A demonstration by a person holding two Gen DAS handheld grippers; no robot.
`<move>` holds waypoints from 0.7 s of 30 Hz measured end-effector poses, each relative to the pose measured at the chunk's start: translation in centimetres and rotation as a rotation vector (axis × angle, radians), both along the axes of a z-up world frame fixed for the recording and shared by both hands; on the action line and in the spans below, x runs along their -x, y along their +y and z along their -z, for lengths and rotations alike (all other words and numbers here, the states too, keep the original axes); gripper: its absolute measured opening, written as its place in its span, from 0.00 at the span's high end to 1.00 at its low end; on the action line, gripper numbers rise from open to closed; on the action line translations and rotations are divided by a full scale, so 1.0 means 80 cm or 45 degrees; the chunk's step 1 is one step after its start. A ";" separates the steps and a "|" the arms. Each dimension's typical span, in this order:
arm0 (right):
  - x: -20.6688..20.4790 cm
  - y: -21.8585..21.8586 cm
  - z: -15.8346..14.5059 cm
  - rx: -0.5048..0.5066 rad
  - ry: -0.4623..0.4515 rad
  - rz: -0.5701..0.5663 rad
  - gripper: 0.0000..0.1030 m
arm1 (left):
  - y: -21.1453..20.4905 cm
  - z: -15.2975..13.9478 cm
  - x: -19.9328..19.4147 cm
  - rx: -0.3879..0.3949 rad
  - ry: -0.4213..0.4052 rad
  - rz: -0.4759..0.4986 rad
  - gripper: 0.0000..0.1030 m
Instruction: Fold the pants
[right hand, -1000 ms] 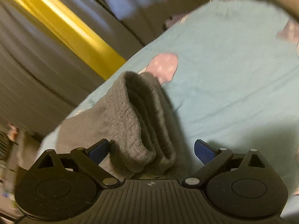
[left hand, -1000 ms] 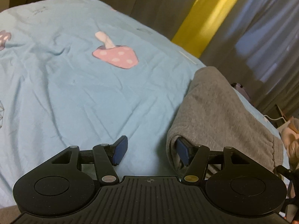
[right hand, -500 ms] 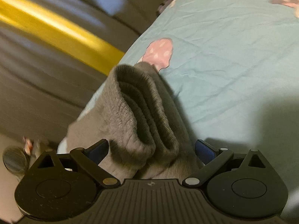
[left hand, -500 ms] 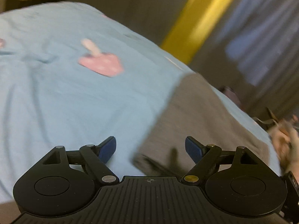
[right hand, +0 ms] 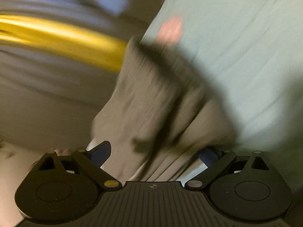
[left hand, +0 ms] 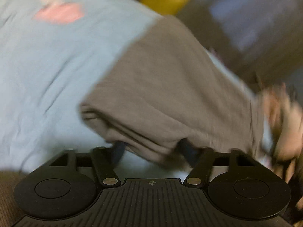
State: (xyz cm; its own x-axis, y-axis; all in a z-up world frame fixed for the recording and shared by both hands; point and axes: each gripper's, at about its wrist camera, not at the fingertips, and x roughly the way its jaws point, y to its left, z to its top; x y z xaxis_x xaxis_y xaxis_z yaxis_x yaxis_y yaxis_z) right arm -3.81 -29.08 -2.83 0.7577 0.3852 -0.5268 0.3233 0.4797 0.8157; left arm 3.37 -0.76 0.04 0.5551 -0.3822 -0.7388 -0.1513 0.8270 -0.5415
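Light blue bedsheet with a pink mushroom print fills most of both views, with grey curtains and a yellow curtain strip behind; both frames are heavily motion-blurred. I see the folded grey knit pants lying on the sheet near its edge on the curtain side. From the left wrist view, my left gripper has the near folded edge of the pants between its dark blue pads; its jaws have just been closing on that bundle, and the fabric bulges over both fingertips, so I read it as pinching the layered edge. At the far end of the pants a blurred hand shows at the frame's right. From the right wrist view, my right gripper straddles the ribbed waistband end of the pants; its jaws stand wide, the left pad clear of the cloth, while the right pad sits just beside or against it — I cannot tell which.
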 end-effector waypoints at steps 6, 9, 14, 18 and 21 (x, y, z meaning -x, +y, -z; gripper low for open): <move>0.011 -0.003 -0.005 -0.035 -0.023 0.048 0.04 | 0.011 -0.010 0.015 0.033 -0.085 -0.093 0.29; 0.000 0.021 -0.012 -0.015 -0.079 -0.133 0.04 | -0.014 -0.016 0.014 -0.160 -0.125 -0.014 0.21; 0.015 -0.019 0.002 -0.015 0.021 0.155 0.19 | 0.023 -0.010 0.020 -0.105 -0.083 -0.289 0.40; 0.009 0.001 -0.014 0.133 -0.007 0.041 0.10 | 0.032 -0.010 0.023 -0.068 -0.073 -0.304 0.32; 0.007 0.018 -0.022 0.172 -0.086 -0.135 0.05 | 0.017 -0.013 0.012 -0.093 -0.091 -0.175 0.25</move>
